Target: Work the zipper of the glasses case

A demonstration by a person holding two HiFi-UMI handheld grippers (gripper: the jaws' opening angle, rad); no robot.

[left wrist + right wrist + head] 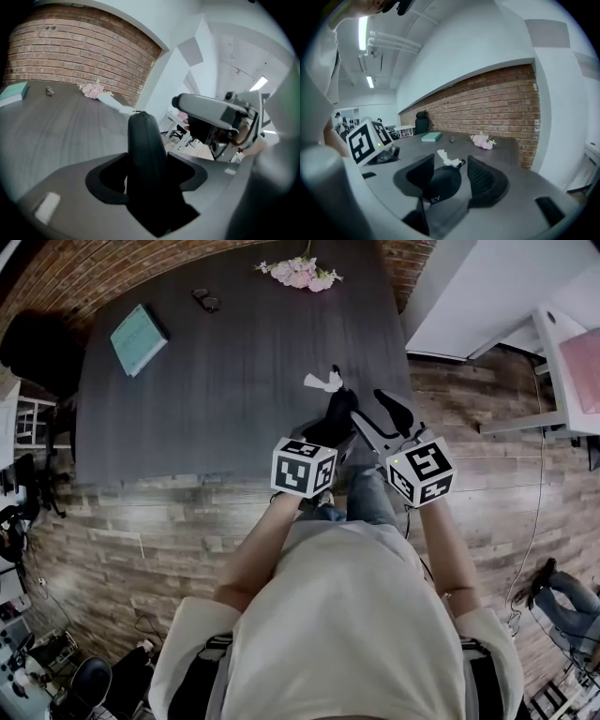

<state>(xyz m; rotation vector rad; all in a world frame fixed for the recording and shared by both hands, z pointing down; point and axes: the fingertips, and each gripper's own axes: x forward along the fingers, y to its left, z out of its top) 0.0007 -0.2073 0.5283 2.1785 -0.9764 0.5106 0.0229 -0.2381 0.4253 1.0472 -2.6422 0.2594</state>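
Observation:
The black glasses case [339, 407] hangs over the table's near edge. My left gripper [328, 426] is shut on it. In the left gripper view the case [143, 140] stands up out of the jaws and fills the gap between them. My right gripper [375, 416] comes in from the right. In its own view the case's rounded end [439, 183] lies between the right gripper's [452, 177] jaws. It sits close to the left finger [419, 174], with a slit of space before the right finger [485, 180]. The zipper is not visible.
On the dark table [234, 399] a crumpled white cloth [323, 382] lies just beyond the case. Farther off are a teal book [139, 338], a pair of glasses [206, 301] and pink flowers [300, 273]. A brick wall backs the table. White furniture [487, 296] stands to the right.

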